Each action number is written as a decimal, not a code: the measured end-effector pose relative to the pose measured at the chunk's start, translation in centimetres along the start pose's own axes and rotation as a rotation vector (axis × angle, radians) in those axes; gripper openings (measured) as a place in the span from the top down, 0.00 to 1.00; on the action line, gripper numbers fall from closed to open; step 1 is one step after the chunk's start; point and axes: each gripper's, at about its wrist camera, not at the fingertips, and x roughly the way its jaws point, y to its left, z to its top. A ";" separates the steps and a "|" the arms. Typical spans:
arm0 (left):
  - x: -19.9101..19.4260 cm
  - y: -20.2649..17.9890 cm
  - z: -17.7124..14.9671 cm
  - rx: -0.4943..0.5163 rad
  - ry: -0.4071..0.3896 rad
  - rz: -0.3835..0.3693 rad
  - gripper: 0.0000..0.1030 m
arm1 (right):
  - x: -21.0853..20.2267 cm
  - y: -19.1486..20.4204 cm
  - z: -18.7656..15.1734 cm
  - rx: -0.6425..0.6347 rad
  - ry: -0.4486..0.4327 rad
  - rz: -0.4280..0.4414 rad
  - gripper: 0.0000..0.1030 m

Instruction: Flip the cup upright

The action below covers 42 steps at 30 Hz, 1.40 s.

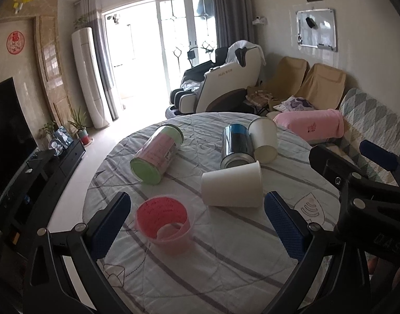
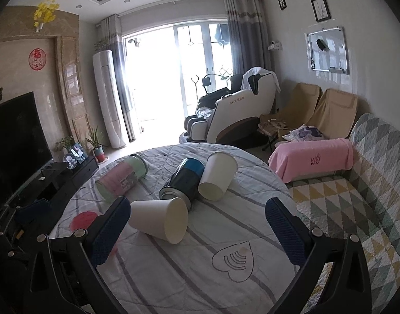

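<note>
A round table (image 1: 226,261) draped in a grey-striped quilted cloth (image 2: 173,282) carries a pink cup (image 1: 164,226) standing upright, two white paper cups (image 1: 232,187) (image 1: 264,138) lying on their sides, a toppled blue-and-black can (image 1: 236,145) touching both, and a pink-and-green canister (image 1: 156,154) also lying down, apart.

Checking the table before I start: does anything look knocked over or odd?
Four things lie on their sides: two white cups, the blue can and the pink-green can. The pink cup stands upright.

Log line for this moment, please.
left gripper: open, empty | right gripper: open, empty | pink cup: upright | near white cup: on side
</note>
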 end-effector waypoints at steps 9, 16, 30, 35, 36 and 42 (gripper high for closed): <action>1.5 -0.4 1.0 0.004 0.020 0.023 0.00 | 1.9 -0.9 0.6 0.009 0.023 0.015 0.00; 2.1 -0.1 1.1 0.000 0.044 0.014 0.00 | 2.9 -0.4 0.6 -0.005 0.051 0.027 0.00; 0.8 2.6 0.8 -0.071 -0.027 0.009 0.00 | 1.7 2.0 1.4 -0.052 0.003 0.025 0.00; -0.4 3.3 0.6 -0.089 -0.070 -0.007 0.00 | 0.7 2.9 1.6 -0.066 -0.031 0.019 0.00; -0.6 3.4 0.5 -0.094 -0.075 -0.008 0.00 | 0.5 3.0 1.6 -0.069 -0.037 0.017 0.00; -1.5 4.1 0.0 -0.110 -0.092 -0.020 0.00 | -0.3 4.3 1.6 -0.094 -0.053 0.014 0.00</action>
